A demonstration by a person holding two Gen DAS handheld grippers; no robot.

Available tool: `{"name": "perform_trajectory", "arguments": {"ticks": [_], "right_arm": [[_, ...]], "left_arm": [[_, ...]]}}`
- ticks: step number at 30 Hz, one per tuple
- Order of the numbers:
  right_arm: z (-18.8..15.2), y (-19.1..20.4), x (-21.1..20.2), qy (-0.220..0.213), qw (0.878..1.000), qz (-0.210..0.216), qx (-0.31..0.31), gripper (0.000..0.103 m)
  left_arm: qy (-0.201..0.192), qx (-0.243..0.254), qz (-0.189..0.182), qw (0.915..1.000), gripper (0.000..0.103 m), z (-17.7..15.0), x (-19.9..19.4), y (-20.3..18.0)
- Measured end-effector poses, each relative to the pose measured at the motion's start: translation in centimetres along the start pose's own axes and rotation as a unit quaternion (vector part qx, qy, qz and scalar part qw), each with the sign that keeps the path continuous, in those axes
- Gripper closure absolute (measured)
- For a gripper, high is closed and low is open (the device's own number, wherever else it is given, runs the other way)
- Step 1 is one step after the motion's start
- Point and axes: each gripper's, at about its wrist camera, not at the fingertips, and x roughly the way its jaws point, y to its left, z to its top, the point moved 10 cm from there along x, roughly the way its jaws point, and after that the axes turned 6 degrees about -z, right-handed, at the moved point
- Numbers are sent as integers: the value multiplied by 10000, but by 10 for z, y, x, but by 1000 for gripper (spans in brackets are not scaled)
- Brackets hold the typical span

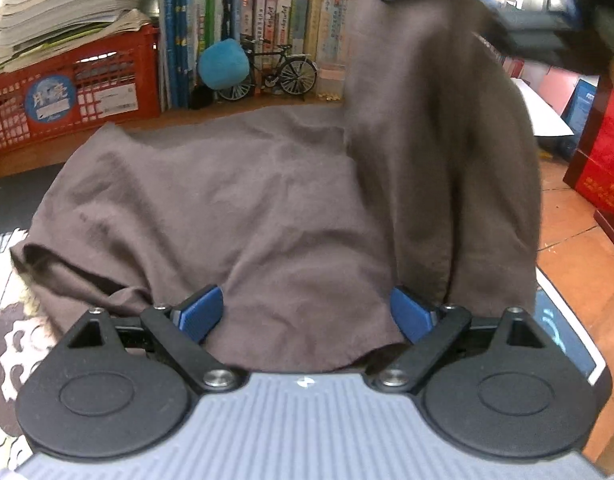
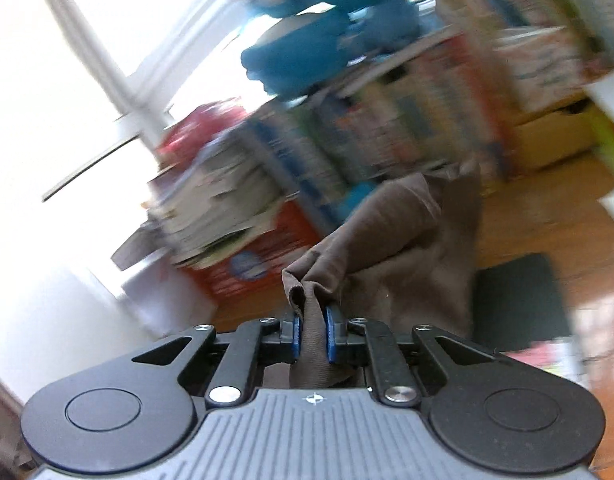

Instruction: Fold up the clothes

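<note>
Right gripper (image 2: 311, 334) pinches brown garment (image 1: 243, 208) lower centre; left gripper (image 1: 307, 314) gapes empty. Thin grip may slip.

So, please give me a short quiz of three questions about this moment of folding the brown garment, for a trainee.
1. True or false: the right gripper is shut on the brown garment.
2. How do the left gripper's jaws stand? A) open B) shut on cloth
3. Which thing stands beside the blue plush ball on the shelf?

Key: 1 true; 2 A; 3 a model bicycle.
</note>
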Motion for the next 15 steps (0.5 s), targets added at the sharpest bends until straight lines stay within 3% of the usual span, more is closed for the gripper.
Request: {"name": "perform_trajectory", "arguments": {"ticks": [5, 9, 15], "right_arm": [[-18, 84, 51, 610, 9944, 389, -774, 93], [-57, 133, 94, 1246, 9790, 510, -1532, 97], [-117, 136, 135, 2082, 9561, 209, -2053, 96]], "left_arm": [[-115, -224, -167, 9995, 11, -7, -17, 13], [-156, -549, -346, 9978, 11, -11, -35, 28], [-349, -771, -491, 9952, 11, -18, -54, 49]]}}
